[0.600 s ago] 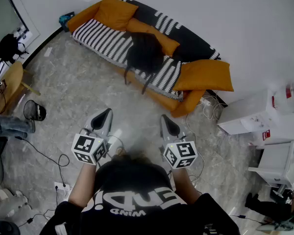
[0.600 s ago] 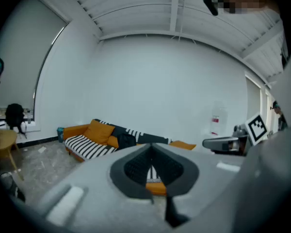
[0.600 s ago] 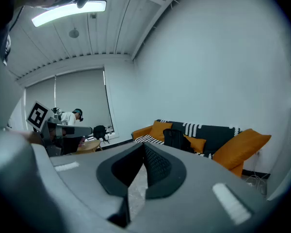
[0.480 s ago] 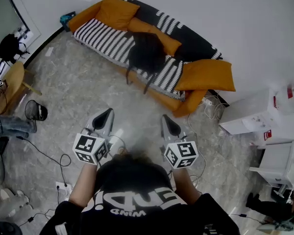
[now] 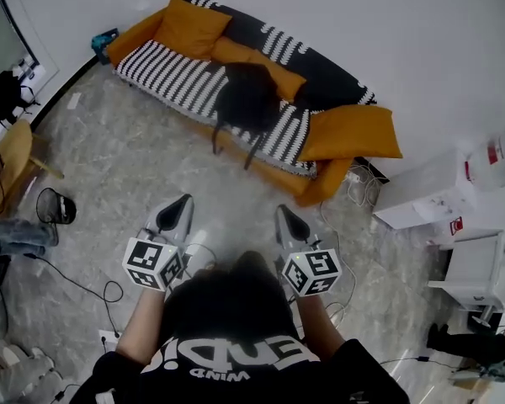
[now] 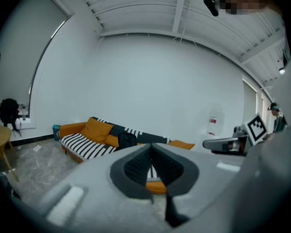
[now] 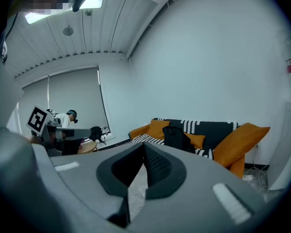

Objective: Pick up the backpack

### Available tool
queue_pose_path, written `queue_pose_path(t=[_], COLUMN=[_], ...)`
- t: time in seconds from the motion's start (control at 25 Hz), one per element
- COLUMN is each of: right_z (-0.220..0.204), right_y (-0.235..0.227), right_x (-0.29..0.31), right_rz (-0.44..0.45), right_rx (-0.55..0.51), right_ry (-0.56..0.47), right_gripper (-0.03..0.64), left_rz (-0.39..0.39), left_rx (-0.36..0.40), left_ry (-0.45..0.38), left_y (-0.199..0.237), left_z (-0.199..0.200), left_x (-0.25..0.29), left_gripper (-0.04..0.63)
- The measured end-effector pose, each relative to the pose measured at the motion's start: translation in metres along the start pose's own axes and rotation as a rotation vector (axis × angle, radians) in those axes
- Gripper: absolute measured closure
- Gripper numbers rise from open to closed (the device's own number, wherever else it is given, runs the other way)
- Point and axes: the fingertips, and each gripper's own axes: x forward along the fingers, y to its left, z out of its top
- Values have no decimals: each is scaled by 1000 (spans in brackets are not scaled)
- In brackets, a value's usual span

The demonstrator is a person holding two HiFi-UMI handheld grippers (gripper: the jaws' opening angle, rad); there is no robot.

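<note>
Sofa (image 5: 164, 70) drifted left in my view. Backpack (image 5: 247, 99): probably soft, floppy; I'd take its top. Left gripper (image 5: 182, 204), right gripper (image 5: 284, 217): fingers clenched, empty.

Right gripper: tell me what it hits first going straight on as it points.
Probably bare floor: the right gripper, fingers shut and empty, tilts slightly down toward the sofa with the backpack, well short of it. Depth is unclear.

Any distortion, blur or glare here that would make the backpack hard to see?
Head view: evenly lit and sharp, backpack clear on the sofa. Left gripper view: strong fisheye bending, dark corners, backpack small. Right gripper view: same fisheye, bright ceiling light, no glare on the backpack.
</note>
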Motion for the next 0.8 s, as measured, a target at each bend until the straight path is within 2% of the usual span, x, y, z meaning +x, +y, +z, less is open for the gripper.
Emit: queue_pose_path(t=[0.2,0.36,0.6,0.8], right_z=[4,6,18,54], right_y=[1,-17,-53,-92], right_x=[10,26,73,131], right_rz=[-23,-41,-40,-29], right_rx=[8,19,36,45], right_ry=[7,10,15,-3], right_gripper=[615,615,615,615], left_rz=[-17,-34,-37,-21], left_rx=[-15,-23,-43,-42], left_ry=[27,31,31,23], left_y=[17,27,47,76], left_z=[-5,-4,8,36], left_x=[11,38,92,153], left_gripper=[594,594,594,594])
